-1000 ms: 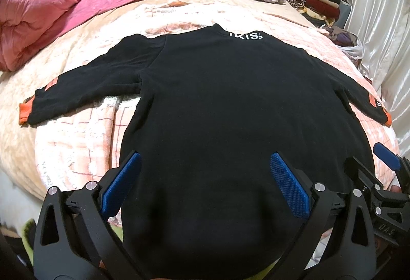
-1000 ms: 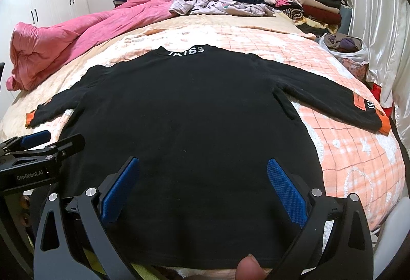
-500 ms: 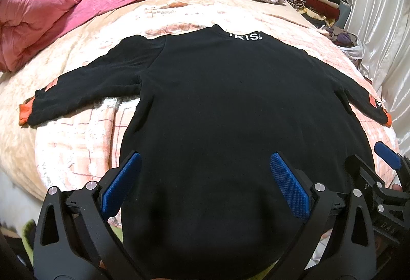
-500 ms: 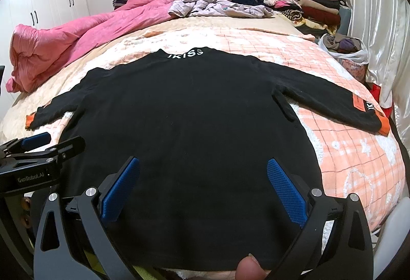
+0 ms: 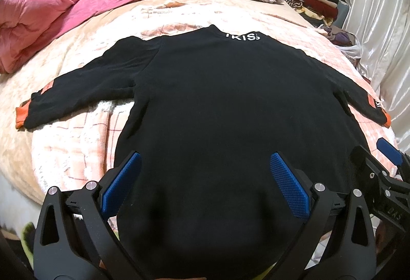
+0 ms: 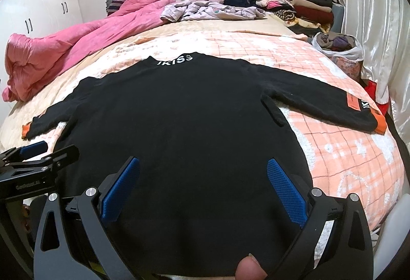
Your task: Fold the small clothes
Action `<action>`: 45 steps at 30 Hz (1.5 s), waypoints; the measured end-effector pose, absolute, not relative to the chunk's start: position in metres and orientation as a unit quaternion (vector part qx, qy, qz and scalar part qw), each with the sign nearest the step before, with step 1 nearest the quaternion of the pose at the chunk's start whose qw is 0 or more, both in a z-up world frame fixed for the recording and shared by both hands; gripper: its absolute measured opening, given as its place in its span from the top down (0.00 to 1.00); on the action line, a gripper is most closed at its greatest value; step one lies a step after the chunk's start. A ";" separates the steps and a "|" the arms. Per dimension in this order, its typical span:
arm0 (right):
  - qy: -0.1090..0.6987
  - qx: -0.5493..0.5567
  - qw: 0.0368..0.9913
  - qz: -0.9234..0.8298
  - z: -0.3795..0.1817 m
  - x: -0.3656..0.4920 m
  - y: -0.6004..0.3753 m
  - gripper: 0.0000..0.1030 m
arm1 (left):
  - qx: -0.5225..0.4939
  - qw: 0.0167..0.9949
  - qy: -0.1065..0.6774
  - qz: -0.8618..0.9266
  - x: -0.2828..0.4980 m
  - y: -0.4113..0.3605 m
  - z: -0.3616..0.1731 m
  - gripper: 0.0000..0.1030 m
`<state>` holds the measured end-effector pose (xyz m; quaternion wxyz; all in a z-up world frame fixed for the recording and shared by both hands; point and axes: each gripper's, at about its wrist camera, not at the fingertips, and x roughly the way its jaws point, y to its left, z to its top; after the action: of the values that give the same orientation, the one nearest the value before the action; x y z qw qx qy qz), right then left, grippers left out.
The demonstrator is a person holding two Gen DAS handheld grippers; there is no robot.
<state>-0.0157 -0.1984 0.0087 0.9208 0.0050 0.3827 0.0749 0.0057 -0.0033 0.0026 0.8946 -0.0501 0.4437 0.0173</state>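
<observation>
Lying flat on the bed [image 6: 346,152], sleeves spread, the black sweater [image 5: 230,126] looks soft and floppy — best pinched at the hem corners. Left gripper [image 5: 205,182] and right gripper [image 6: 202,182] hover wide, empty.

The black sweater's [image 5: 225,113] hem is lying hidden behind the left hand-held gripper [image 5: 205,177]. Its collar lettering [image 6: 175,61] is curling partly out of sight.

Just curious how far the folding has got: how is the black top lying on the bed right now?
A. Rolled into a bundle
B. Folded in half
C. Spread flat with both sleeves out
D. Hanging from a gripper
C: the black sweatshirt lies flat on the bed, sleeves stretched to either side, both grippers open.
</observation>
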 end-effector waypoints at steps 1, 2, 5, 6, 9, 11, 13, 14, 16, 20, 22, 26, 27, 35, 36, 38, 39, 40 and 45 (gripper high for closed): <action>0.383 0.006 0.921 0.073 0.008 -0.015 -0.200 0.04 | -0.050 0.894 0.445 0.016 0.007 -0.004 0.002 0.09; 0.383 0.009 0.921 0.071 0.008 -0.014 -0.201 0.04 | -0.049 0.894 0.446 0.015 0.009 -0.005 0.002 0.09; 0.386 0.012 0.920 0.065 0.006 -0.009 -0.206 0.04 | -0.048 0.893 0.447 0.012 0.013 -0.006 0.001 0.09; 0.386 0.014 0.920 0.062 0.005 -0.008 -0.207 0.04 | -0.048 0.893 0.448 0.010 0.016 -0.006 0.001 0.09; 0.388 0.018 0.920 0.055 0.004 -0.003 -0.212 0.04 | -0.047 0.893 0.448 0.010 0.022 -0.008 0.001 0.09; 0.388 0.020 0.920 0.051 0.003 0.000 -0.215 0.04 | -0.046 0.893 0.447 0.008 0.027 -0.009 0.002 0.09; 0.388 0.021 0.920 0.041 0.003 0.003 -0.220 0.04 | -0.045 0.894 0.447 0.006 0.031 -0.011 0.003 0.09; 0.389 0.023 0.920 0.038 0.002 0.006 -0.223 0.04 | -0.044 0.893 0.447 0.006 0.034 -0.011 0.003 0.09; 0.390 0.026 0.920 0.031 0.002 0.010 -0.228 0.04 | -0.043 0.894 0.447 0.005 0.036 -0.013 0.003 0.09; 0.393 0.028 0.919 0.017 0.000 0.017 -0.236 0.04 | -0.040 0.893 0.449 0.001 0.044 -0.017 0.003 0.09; 0.393 0.029 0.919 0.008 0.000 0.021 -0.241 0.04 | -0.039 0.892 0.449 -0.001 0.048 -0.019 0.002 0.09; 0.395 0.045 0.918 0.000 -0.002 0.028 -0.253 0.04 | -0.037 0.890 0.455 -0.001 0.056 -0.022 0.000 0.09; 0.397 0.051 0.916 -0.005 -0.002 0.031 -0.257 0.04 | -0.037 0.889 0.456 -0.001 0.058 -0.022 0.000 0.09; 0.405 0.081 0.910 -0.036 -0.008 0.048 -0.284 0.04 | -0.036 0.889 0.456 -0.009 0.076 -0.028 0.001 0.09; 0.405 0.083 0.910 -0.039 -0.008 0.049 -0.288 0.04 | -0.035 0.889 0.457 -0.009 0.079 -0.029 0.000 0.09; 0.404 0.088 0.909 -0.047 -0.009 0.052 -0.295 0.04 | -0.036 0.888 0.459 -0.010 0.084 -0.029 0.000 0.09; 0.405 0.090 0.908 -0.053 -0.010 0.054 -0.299 0.04 | -0.036 0.888 0.459 -0.010 0.085 -0.029 0.000 0.09; 0.405 0.094 0.908 -0.058 -0.010 0.056 -0.303 0.04 | -0.036 0.887 0.459 -0.010 0.088 -0.030 -0.001 0.09; 0.408 0.114 0.903 -0.076 -0.014 0.065 -0.324 0.04 | -0.037 0.885 0.463 -0.010 0.098 -0.029 -0.003 0.09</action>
<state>0.0650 -0.3242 -0.0140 0.9025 0.1144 0.4081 -0.0762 0.0977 -0.0286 -0.0025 0.8853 -0.0368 0.4634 -0.0102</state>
